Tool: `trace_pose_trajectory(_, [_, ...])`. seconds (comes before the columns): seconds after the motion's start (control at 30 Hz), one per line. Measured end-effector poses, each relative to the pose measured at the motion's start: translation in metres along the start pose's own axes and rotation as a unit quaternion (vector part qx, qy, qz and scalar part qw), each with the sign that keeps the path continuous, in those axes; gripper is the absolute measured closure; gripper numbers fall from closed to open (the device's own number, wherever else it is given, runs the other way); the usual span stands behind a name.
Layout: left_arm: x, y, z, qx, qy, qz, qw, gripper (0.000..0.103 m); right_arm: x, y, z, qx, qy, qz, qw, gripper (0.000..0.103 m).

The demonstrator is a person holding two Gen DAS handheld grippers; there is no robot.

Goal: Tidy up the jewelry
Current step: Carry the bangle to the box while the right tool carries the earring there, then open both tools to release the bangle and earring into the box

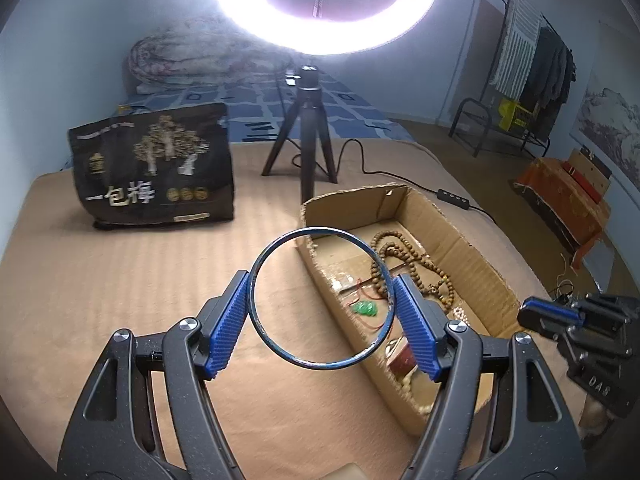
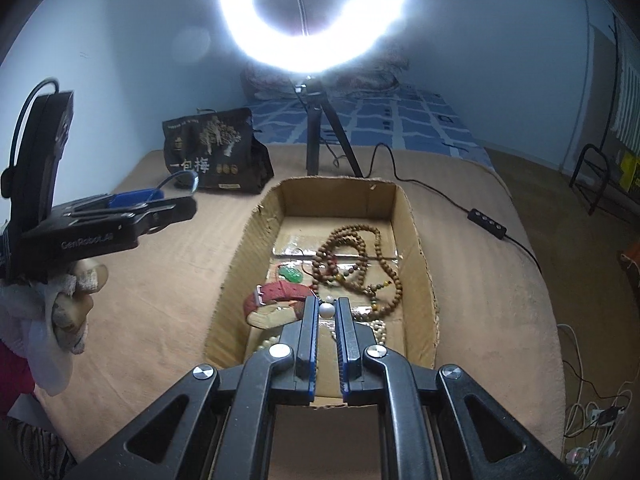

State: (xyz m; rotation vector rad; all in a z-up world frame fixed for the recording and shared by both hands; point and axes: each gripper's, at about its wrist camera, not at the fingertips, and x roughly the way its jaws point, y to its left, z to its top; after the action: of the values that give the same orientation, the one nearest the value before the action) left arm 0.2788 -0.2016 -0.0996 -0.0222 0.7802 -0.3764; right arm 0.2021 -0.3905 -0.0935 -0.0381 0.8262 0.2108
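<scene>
My left gripper [image 1: 322, 286] is shut on a thin blue bangle [image 1: 320, 364], held upright in the air just left of an open cardboard box [image 1: 480, 256]. In the right wrist view the same gripper [image 2: 176, 200] shows at the left with the bangle [image 2: 188, 178] sticking out. The box [image 2: 416, 232] holds a brown wooden bead necklace [image 2: 356, 256], a green jade pendant [image 2: 291, 274], a red watch strap [image 2: 280, 294] and pale beads. My right gripper [image 2: 328, 304] hovers over the box's near end, jaws nearly closed, with a white pearl bead [image 2: 327, 311] between the tips.
A black snack bag [image 1: 154, 168] stands on the tan blanket at the back left. A ring light on a black tripod [image 1: 308, 132] stands behind the box, its cable and switch [image 2: 488, 220] trailing right. The blanket drops off at the right to floor and cables.
</scene>
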Motion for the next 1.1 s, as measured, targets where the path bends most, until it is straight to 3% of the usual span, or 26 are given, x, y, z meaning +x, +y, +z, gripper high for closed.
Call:
trace_pose_trajectory(0.63, [0.041,-0.035,0.017,0.035,0.008,-0.011,0.9993,0.03,0.029,-0.017,-0.003,0.011,0.011,0.002,1.0,0.093])
trace_pose_trajectory(0.83, [0.041,-0.038,0.019,0.033,0.006,-0.015,0.9993,0.027,0.029,-0.021,-0.004,0.02,0.006,-0.004,1.0,0.067])
trace_pose_trajectory(0.9, [0.04,-0.038,0.019,0.032,0.005,-0.015,0.9994,0.022,0.028,-0.021,-0.005,0.021,0.004,-0.009,1.0,0.041])
trace_pose_trajectory(0.97, [0.04,-0.039,0.02,0.03,0.005,-0.017,0.9994,0.021,0.025,-0.021,-0.006,0.024,-0.002,-0.018,1.0,0.026])
trace_pose_trajectory(1.1, [0.04,-0.041,0.021,0.033,0.011,-0.016,0.9993,0.021,0.022,-0.02,-0.006,0.029,-0.01,-0.027,0.999,0.011])
